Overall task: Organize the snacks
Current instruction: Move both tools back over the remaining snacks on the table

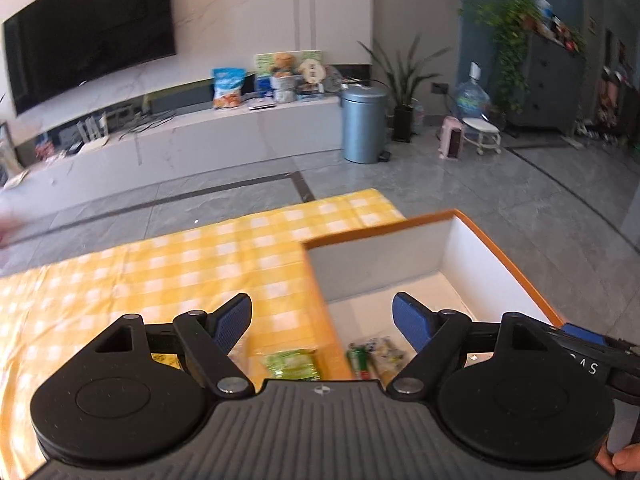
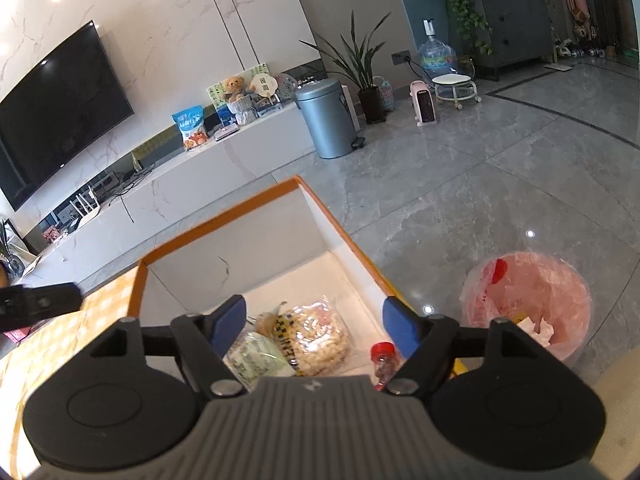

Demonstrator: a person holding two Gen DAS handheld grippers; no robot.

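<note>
Both grippers hang empty, jaws spread: the right gripper (image 2: 313, 322) over the box (image 2: 340, 236), where a puffs bag (image 2: 320, 338), green pack (image 2: 256, 360) and red-capped jar (image 2: 383, 358) lie; the left gripper (image 1: 322, 320) straddles its wall. Another green snack (image 1: 290, 364) waits on the checked cloth (image 1: 160, 272), seemingly next for boxing.

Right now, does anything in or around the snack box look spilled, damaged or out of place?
Nothing stands out. Snack packets and a red-capped bottle lie loose inside the orange-rimmed box; one green packet sits outside on the tablecloth.
</note>
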